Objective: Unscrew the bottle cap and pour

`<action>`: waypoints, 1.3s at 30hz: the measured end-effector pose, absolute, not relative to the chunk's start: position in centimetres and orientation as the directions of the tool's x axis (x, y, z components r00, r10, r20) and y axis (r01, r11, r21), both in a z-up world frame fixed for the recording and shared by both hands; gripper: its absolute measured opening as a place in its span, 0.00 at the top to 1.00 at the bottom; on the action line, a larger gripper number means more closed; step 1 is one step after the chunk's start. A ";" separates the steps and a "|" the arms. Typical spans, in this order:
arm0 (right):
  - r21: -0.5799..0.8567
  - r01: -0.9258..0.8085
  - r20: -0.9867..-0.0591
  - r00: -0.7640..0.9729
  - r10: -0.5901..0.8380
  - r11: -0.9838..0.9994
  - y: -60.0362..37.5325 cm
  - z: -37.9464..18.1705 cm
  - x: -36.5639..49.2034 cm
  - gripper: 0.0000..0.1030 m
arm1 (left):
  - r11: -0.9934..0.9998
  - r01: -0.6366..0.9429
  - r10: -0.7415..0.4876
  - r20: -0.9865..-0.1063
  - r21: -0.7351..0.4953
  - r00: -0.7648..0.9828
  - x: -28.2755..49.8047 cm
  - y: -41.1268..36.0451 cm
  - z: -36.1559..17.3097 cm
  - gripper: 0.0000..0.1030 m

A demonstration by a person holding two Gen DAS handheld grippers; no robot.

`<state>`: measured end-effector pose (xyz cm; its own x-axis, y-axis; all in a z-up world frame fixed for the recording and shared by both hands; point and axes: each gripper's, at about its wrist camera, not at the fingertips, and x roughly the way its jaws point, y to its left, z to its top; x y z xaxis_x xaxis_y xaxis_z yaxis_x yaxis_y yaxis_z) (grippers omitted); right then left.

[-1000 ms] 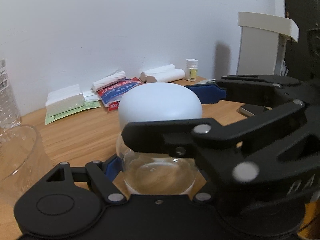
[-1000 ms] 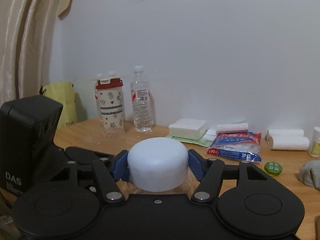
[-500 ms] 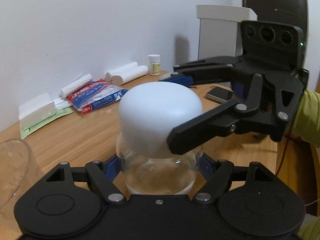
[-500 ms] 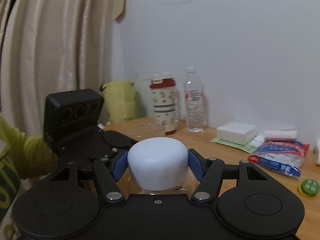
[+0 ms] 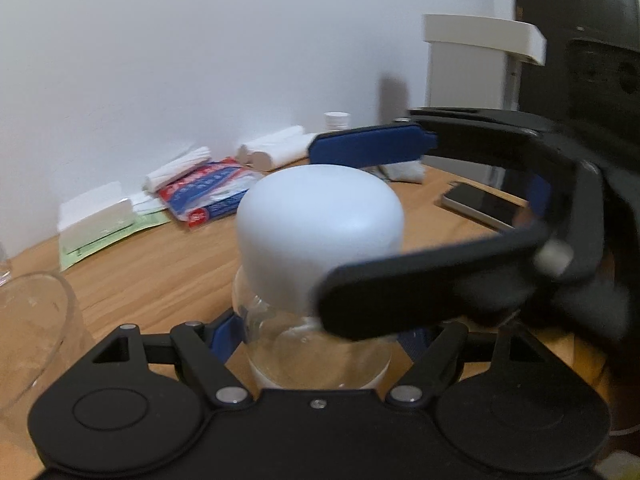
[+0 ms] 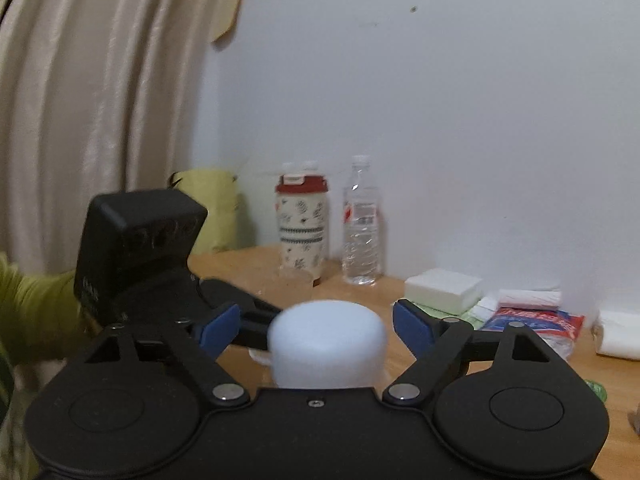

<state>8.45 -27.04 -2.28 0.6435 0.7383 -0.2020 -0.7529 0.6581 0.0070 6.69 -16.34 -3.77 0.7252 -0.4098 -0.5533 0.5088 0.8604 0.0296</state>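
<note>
A clear glass bottle (image 5: 316, 352) with a big white domed cap (image 5: 320, 216) stands upright on the wooden table. My left gripper (image 5: 316, 336) is shut on the bottle's body below the cap. My right gripper (image 6: 326, 322) is open, its blue-padded fingers (image 6: 412, 322) apart on either side of the cap (image 6: 326, 344) and not touching it. In the left wrist view the right gripper (image 5: 360, 228) spans the cap from the right. An empty clear glass cup (image 5: 28, 332) stands at the left.
Along the wall lie a white box (image 5: 96, 216), a red-blue packet (image 5: 208, 196), white rolls (image 5: 272, 150) and a pill bottle (image 5: 336, 120). A phone (image 5: 480, 204) lies at right. A patterned tumbler (image 6: 302, 228) and water bottle (image 6: 362, 232) stand at back.
My right gripper has opened and let go of the white cap, which it gripped in both earlier frames. It has also turned back. The left gripper keeps hold of the bottle.
</note>
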 end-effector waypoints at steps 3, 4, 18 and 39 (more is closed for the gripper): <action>-0.013 -0.648 -0.250 0.740 0.625 0.762 -25.6 -2.0 8.3 0.15 | 0.877 0.479 -0.389 -0.546 0.025 0.742 6.7 -16.5 -3.8 0.23; -0.010 -0.621 -0.259 0.758 0.598 0.783 -25.3 -2.0 8.3 0.15 | 0.881 0.473 -0.385 -0.544 0.023 0.745 6.7 -16.5 -3.8 0.23; 0.066 -0.545 -0.310 0.785 0.536 0.836 -24.3 -2.3 9.3 0.33 | 0.915 0.404 -0.328 -0.548 0.021 0.770 6.2 -16.9 -3.5 0.23; 0.102 -0.842 -0.235 0.498 0.835 0.530 -29.2 -3.1 11.8 0.33 | 0.779 0.627 -0.523 -0.551 -0.001 0.650 5.6 -15.1 -3.6 0.23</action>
<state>11.85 -29.21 -3.15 0.4977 0.8349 -0.2349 -0.8416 0.5304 0.1020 5.58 -15.11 -3.59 0.6497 -0.5233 -0.5514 0.6269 0.7791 -0.0006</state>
